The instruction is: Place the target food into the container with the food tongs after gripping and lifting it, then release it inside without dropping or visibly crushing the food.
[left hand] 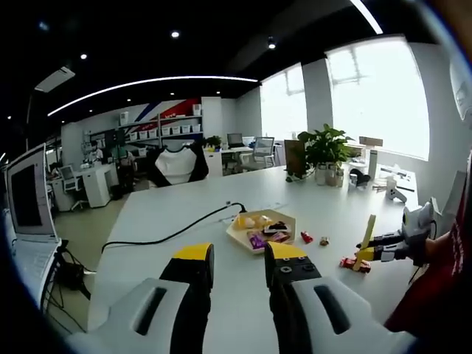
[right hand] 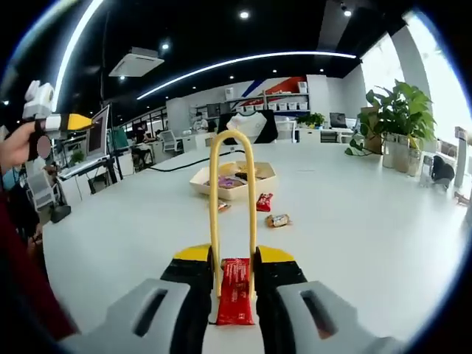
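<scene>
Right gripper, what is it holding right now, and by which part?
The right gripper holds the yellow food tongs, its jaws squeezing the two arms near their tips, which flank a red snack packet on the table. The left gripper holds nothing.

Tongs over a red snack packet; tray further along the table

Yellow tongs (right hand: 231, 214) stand looped upward, their arms straddling a red wrapped snack (right hand: 235, 289) lying flat on the white table; a shallow beige tray (right hand: 233, 179) sits well beyond, holding assorted wrapped items; two more small packets (right hand: 270, 210) lie between tray and tongs, apart from each other.
</scene>
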Motion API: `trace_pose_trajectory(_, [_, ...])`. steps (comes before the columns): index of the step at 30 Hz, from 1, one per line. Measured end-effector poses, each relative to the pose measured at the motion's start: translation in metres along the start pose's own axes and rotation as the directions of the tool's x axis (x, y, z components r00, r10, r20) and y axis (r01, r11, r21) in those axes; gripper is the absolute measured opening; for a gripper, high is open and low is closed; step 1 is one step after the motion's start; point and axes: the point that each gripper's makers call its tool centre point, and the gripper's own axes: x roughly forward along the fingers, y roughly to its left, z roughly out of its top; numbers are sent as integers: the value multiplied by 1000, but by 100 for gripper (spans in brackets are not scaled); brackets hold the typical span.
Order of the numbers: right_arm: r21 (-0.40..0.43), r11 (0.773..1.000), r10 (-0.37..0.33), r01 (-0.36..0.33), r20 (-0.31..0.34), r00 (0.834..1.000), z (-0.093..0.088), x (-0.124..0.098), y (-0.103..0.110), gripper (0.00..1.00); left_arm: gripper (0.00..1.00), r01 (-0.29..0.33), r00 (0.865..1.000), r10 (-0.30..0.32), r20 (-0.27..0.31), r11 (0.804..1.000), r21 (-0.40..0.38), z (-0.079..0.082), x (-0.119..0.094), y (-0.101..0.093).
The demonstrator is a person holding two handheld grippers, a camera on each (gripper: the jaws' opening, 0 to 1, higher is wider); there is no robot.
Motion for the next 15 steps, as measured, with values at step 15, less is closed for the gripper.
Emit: trace_pose_trajectory(15, [-8,998,56,-55,82,995,57,4,3,17,28,-31,1000,31,4,999,-31,-8,-9,7])
